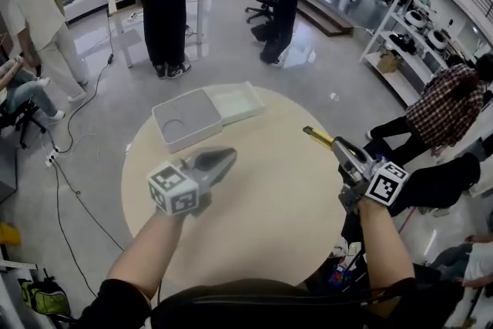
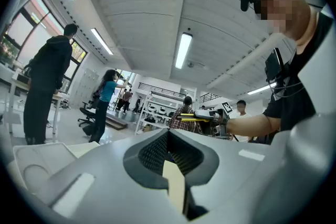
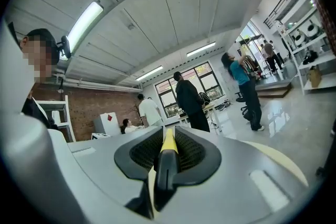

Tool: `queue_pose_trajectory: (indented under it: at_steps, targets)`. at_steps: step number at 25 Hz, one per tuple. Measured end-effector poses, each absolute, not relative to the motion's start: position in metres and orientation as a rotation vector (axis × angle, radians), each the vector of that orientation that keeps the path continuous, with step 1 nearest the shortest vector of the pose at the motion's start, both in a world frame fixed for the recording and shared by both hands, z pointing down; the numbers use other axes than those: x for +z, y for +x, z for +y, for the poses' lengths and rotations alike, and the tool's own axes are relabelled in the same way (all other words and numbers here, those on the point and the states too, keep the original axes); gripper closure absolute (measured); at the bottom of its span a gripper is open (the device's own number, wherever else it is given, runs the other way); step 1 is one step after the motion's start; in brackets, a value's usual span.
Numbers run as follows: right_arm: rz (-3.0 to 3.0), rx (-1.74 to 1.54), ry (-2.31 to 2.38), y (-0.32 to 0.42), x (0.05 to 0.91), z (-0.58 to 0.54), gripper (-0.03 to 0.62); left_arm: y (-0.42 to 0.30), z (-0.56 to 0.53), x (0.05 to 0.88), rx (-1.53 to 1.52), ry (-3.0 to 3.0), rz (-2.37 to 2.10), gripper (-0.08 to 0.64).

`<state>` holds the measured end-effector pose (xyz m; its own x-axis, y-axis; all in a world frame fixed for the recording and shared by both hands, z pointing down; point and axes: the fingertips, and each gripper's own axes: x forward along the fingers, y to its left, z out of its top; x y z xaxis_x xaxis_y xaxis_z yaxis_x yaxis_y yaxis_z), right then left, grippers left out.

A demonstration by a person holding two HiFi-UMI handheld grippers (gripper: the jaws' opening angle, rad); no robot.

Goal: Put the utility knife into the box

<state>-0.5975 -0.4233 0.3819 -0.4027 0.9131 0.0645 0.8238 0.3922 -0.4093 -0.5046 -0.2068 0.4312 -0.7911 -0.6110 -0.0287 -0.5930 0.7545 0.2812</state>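
Observation:
The utility knife point(image 1: 322, 138), yellow and black, is clamped in my right gripper point(image 1: 344, 152) above the right side of the round table and points up-left. In the right gripper view the knife point(image 3: 168, 157) runs straight out between the shut jaws of that gripper point(image 3: 168, 136). The white box point(image 1: 187, 119), with a round recess in its top, lies at the far left of the table, well apart from the knife. My left gripper point(image 1: 221, 160) hovers just in front of the box, shut with nothing in it. The left gripper view shows its closed tips point(image 2: 168, 134) and the box point(image 2: 37, 165) at lower left.
A shallow white tray point(image 1: 239, 100) lies against the box's right side. The beige table point(image 1: 277, 204) ends close to my right arm. Several people stand or sit around the room; a shelf rack point(image 1: 416, 35) is at the far right and cables lie on the floor at left.

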Motion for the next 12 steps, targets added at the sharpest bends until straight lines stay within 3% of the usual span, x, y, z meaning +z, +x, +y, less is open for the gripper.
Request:
queue_pose_trajectory:
  at_steps: [12]
  targets:
    - [-2.193, 0.383, -1.553, -0.751, 0.478, -0.26, 0.505, -0.629, -0.083, 0.506, -0.292, 0.85, -2.869, 0.561]
